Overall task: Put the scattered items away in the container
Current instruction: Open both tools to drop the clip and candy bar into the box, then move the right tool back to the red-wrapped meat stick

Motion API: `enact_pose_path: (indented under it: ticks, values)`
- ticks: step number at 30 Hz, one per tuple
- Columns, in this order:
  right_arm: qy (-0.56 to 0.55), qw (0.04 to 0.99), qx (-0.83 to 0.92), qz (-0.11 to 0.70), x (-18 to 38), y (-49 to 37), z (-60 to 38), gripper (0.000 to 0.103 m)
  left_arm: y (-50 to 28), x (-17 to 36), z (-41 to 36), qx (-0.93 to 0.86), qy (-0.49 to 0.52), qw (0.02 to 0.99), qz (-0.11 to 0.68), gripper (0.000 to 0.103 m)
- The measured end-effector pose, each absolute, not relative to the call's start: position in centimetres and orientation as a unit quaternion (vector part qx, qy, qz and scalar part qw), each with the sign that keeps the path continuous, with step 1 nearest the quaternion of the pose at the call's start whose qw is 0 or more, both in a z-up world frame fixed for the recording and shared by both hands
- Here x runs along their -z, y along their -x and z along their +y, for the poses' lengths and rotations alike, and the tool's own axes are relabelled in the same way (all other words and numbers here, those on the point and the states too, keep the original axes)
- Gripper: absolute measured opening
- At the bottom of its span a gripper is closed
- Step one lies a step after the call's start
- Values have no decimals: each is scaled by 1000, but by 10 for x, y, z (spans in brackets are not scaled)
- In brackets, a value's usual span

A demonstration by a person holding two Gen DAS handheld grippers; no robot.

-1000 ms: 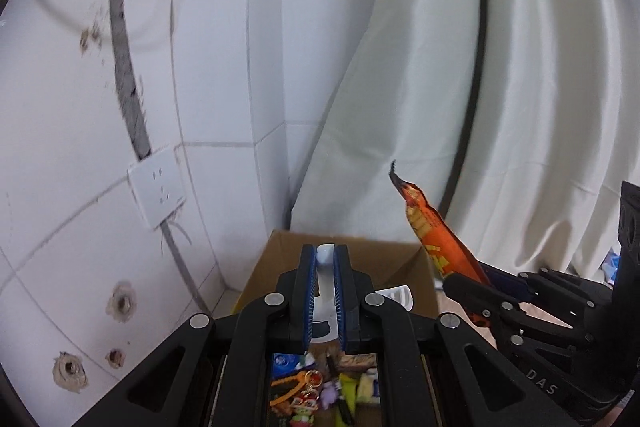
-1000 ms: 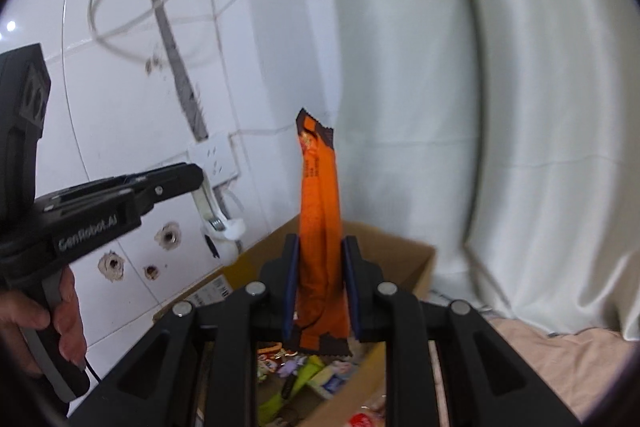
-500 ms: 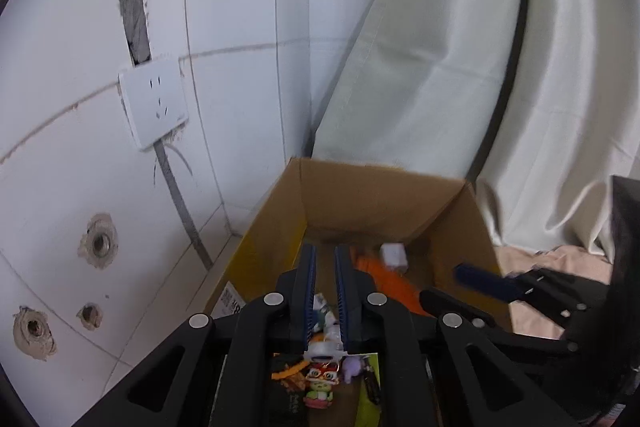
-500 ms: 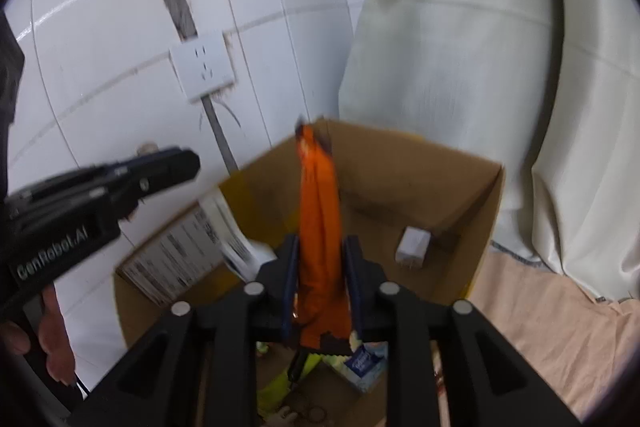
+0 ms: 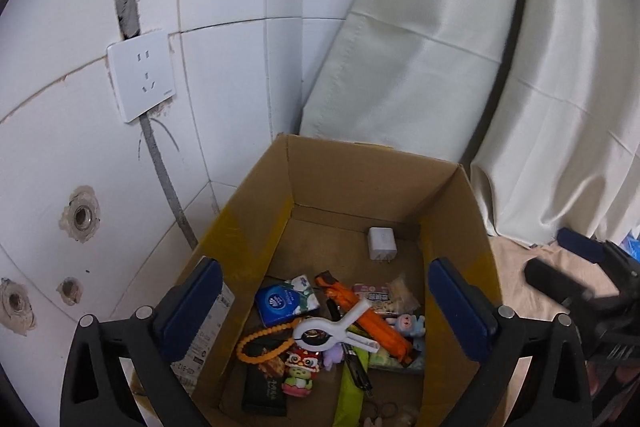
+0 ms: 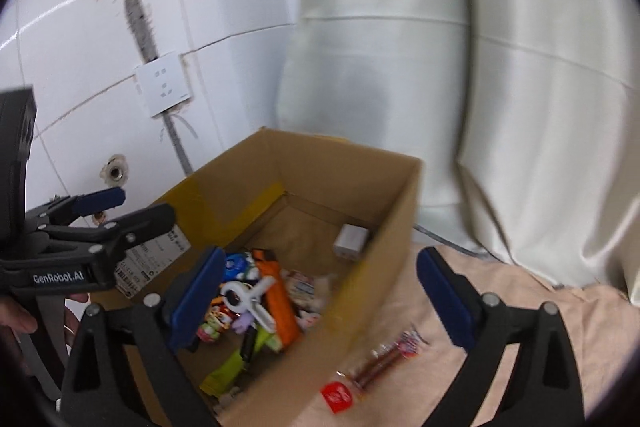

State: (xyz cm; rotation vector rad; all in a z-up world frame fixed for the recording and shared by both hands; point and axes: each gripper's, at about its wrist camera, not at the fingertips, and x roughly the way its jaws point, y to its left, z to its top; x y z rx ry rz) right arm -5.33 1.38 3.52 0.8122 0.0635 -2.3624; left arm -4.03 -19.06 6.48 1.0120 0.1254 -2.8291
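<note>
- Both the left gripper (image 5: 324,311) and the right gripper (image 6: 320,301) hang over the cardboard box (image 5: 372,187), jaws opening, nothing between them.
- The white clip (image 5: 334,331) and orange packet (image 5: 380,327) lie inside the cardboard box atop the pile.
- Risk: the red packet (image 6: 337,395) and snack sticks (image 6: 380,361) lie on the cloth just beside the box; a low right gripper could knock its wall.

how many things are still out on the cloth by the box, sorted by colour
red square packet: 1
brown stick-shaped snack pack with a red and blue end: 1
total: 2 on the pink cloth outside the cardboard box, as far as the right wrist view shows
</note>
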Motion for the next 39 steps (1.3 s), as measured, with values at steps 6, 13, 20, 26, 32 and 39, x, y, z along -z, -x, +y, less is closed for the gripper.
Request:
enact_pose_path:
  ticks: [6, 13, 20, 26, 32, 39]
  values:
    - [-334, 277, 901, -26, -29, 61, 76, 102, 44, -64, -156, 939, -338, 47, 38, 103]
    - [-363, 243, 900, -6, 0, 61, 107, 102, 47, -45, -116, 933, -357, 35, 20, 103]
    - [-412, 226, 883, 18, 51, 57, 108, 102, 40, -30, -95, 930, -365, 36, 15, 103]
    - [-451, 211, 867, 25, 92, 63, 80, 99, 32, -25, -102, 930, -363, 55, 9, 103]
    - [-477, 191, 857, 29, 118, 76, 49, 75, 29, -25, -115, 934, -347, 78, 21, 103]
    - [-488, 177, 854, 27, 133, 85, 28, 70, 37, -18, -111, 931, -352, 92, 7, 103]
